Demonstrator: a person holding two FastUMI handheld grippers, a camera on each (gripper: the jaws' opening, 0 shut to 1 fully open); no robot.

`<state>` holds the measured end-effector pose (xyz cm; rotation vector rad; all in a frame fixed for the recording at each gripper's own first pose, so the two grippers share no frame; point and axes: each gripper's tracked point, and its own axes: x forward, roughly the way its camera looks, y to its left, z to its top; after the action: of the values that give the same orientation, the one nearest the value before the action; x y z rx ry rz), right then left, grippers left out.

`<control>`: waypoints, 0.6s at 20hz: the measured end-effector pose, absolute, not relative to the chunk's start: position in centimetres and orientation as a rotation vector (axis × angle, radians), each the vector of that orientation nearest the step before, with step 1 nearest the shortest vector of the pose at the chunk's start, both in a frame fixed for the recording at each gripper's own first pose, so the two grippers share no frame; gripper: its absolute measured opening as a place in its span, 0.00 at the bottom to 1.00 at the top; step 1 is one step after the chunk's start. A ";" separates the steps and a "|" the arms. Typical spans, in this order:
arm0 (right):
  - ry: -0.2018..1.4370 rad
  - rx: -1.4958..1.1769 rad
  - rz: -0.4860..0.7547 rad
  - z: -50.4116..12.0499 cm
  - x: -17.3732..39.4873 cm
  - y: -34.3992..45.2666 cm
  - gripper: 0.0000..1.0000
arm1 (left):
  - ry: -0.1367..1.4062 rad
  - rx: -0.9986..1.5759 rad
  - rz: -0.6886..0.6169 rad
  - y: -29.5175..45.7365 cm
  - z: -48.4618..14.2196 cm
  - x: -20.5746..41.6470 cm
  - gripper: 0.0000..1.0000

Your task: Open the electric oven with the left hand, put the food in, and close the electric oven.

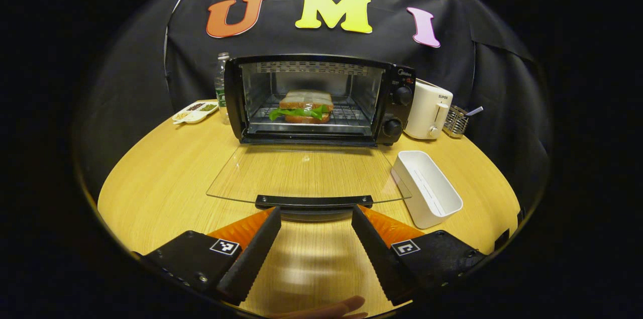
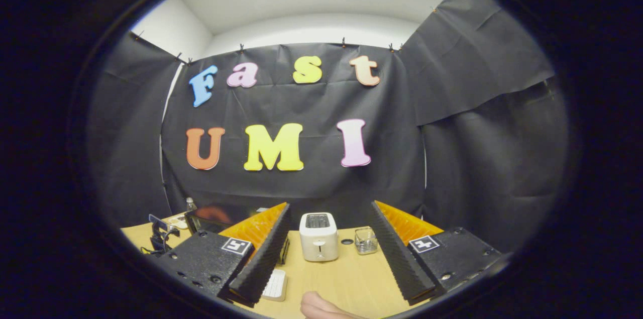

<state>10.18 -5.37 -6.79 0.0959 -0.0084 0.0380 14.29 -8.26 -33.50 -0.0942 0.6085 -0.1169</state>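
The oven (image 1: 319,99) stands at the far edge of the desk (image 1: 150,183), its glass door (image 1: 301,173) folded flat down toward the near side. A sandwich (image 1: 305,107) already sits on the rack inside, so I judge that the food step is done and that closing is the step in hand. The left tongs (image 1: 314,216) are spread, one finger on each side of the door handle (image 1: 314,202) and just short of it, pinching nothing. The next move, I think, calls for bringing them under or around that handle and swinging the door up until it shuts, keeping clear of the white tray (image 1: 427,188) beside the door's right corner. The right tongs (image 2: 329,243) are spread and empty, raised above the desk and facing a toaster (image 2: 318,236).
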 end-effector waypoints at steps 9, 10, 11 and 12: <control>-0.016 0.106 0.022 -8.5 12.1 -6.7 0.99 | 0.694 -0.012 -0.084 -8.5 -35.6 15.4 0.94; 0.002 0.109 0.022 -9.0 12.4 -6.8 0.99 | 0.703 -0.010 -0.085 -8.6 -35.7 15.4 0.93; 0.014 0.110 0.026 -9.3 12.5 -6.7 0.99 | 0.709 -0.015 -0.085 -8.5 -35.8 15.4 0.93; 0.019 0.109 0.030 -9.4 12.6 -6.6 0.99 | 0.715 -0.017 -0.086 -8.6 -35.8 15.4 0.93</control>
<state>12.65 -6.59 -9.39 0.1091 0.0192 0.0296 15.42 -8.57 -35.76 -0.0169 0.7155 -0.0857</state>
